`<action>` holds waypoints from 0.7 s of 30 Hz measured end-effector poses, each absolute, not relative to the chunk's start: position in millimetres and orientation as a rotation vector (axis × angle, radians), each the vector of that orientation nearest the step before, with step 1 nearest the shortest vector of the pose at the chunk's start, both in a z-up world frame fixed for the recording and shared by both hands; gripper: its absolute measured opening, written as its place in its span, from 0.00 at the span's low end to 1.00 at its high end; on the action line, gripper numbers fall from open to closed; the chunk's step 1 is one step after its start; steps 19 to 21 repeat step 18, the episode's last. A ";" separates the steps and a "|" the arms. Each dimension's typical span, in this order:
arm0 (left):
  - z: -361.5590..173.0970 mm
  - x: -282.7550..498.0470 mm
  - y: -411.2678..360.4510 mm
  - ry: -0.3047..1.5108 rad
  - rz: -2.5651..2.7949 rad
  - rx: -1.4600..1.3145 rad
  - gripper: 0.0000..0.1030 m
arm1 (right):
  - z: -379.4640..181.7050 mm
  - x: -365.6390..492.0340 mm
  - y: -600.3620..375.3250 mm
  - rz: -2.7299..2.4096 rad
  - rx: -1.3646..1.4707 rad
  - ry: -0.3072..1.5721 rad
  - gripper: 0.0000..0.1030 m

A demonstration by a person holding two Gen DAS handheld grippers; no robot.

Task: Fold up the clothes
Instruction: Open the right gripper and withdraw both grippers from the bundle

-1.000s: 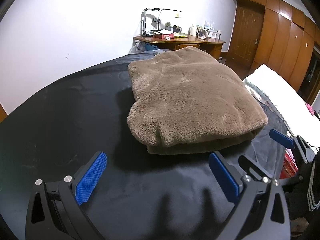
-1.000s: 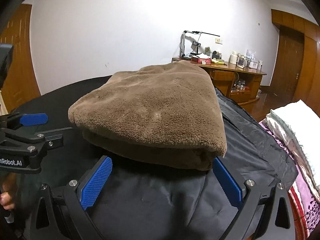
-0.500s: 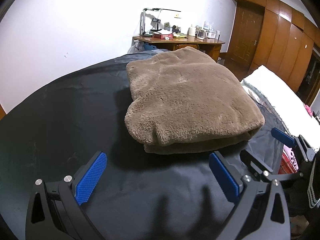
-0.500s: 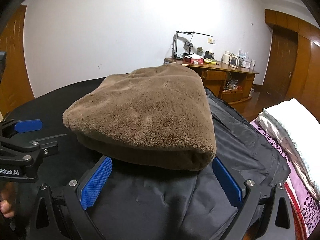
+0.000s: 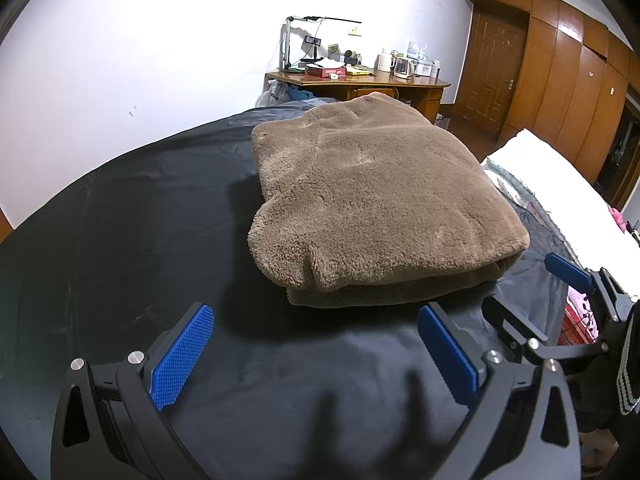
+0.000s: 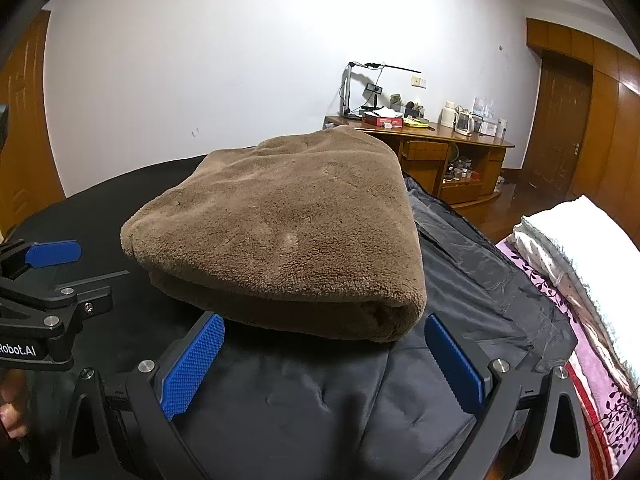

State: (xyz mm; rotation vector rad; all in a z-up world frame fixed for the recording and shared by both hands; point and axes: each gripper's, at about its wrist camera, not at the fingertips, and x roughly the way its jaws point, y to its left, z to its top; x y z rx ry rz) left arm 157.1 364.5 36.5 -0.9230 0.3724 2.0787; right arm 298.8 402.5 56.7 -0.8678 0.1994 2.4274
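Both grippers, left (image 5: 316, 356) and right (image 6: 324, 364), gape wide, empty; folded fleece (image 6: 288, 232) lies dead ahead, nearer my right.

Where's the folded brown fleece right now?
The folded brown fleece lies on the black sheet, ahead of both open grippers, nearer the right gripper, with the wooden desk behind.

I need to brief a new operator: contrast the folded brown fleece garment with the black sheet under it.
The folded brown fleece garment is fuzzy and matte; the black sheet is smooth, with a slight sheen. The garment is a thick, layered bundle; the sheet lies spread out in a thin layer, creased near its edge. Both are soft fabric, and neither hand-held gripper touches them.
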 end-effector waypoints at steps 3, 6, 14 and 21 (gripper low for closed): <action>36.0 157.7 364.5 0.370 2.073 -0.920 1.00 | 55.9 298.7 402.8 2.428 -0.871 0.204 0.99; 36.2 160.6 363.9 0.359 2.062 -0.899 1.00 | 53.6 297.8 403.2 2.425 -0.879 0.209 0.99; 36.8 168.4 365.0 0.396 2.089 -0.834 1.00 | 49.2 296.8 401.1 2.424 -0.892 0.213 0.99; 37.6 168.0 364.8 0.394 2.094 -0.832 1.00 | 49.0 297.1 401.6 2.422 -0.893 0.216 0.99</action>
